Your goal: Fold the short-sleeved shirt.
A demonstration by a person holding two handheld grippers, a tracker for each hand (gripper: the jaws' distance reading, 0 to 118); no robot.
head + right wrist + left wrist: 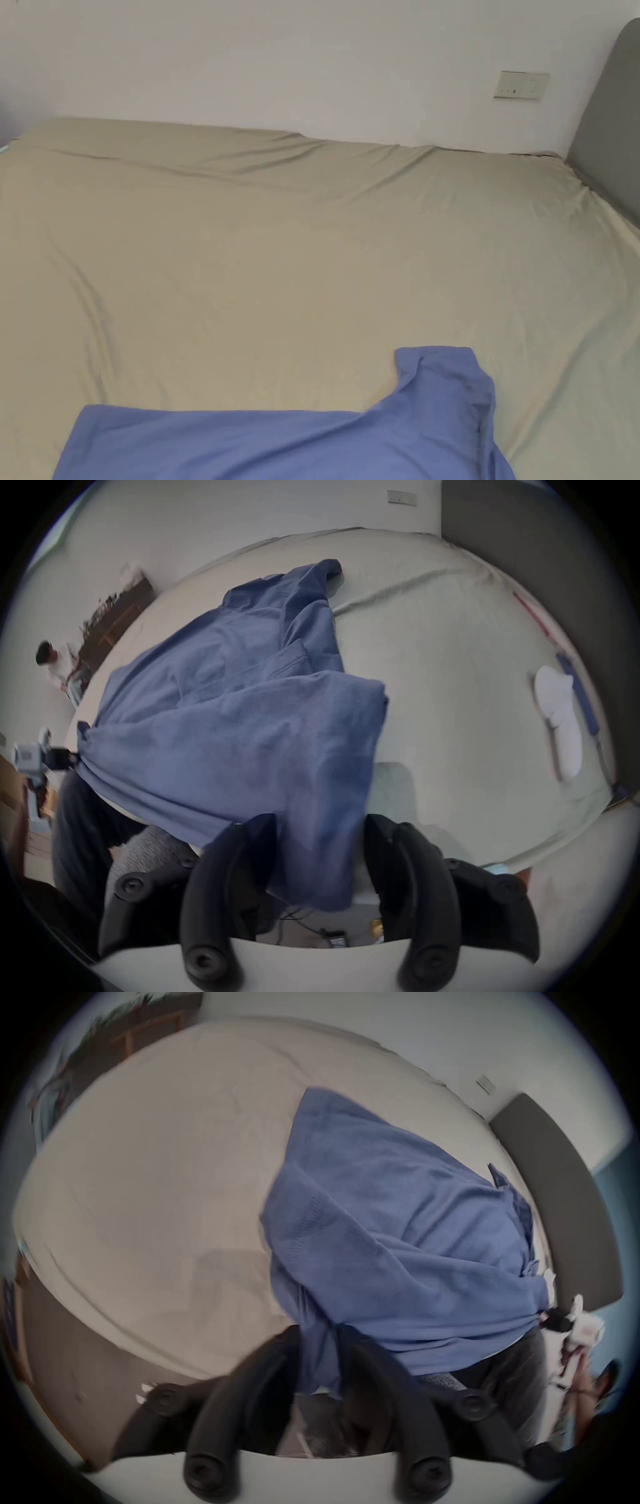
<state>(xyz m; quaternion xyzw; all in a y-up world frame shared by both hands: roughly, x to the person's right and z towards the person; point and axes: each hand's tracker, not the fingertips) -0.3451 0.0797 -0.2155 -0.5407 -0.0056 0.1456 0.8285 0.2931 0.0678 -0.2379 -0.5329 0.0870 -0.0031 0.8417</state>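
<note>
Blue short-sleeved shirt (281, 440) is lying partly on the beige bed sheet (300, 250), one sleeve (447, 381) reaching toward the grey headboard (609, 125); its near edge is hanging off the mattress toward the person. Left gripper (320, 1359) is pinching a bunched corner of the fabric, jaws close together on it. Right gripper (320, 854) is standing with jaws apart, cloth draping between them; whether both are pressing on it cannot be told. White pillow (557, 719) is lying near the headboard.
</note>
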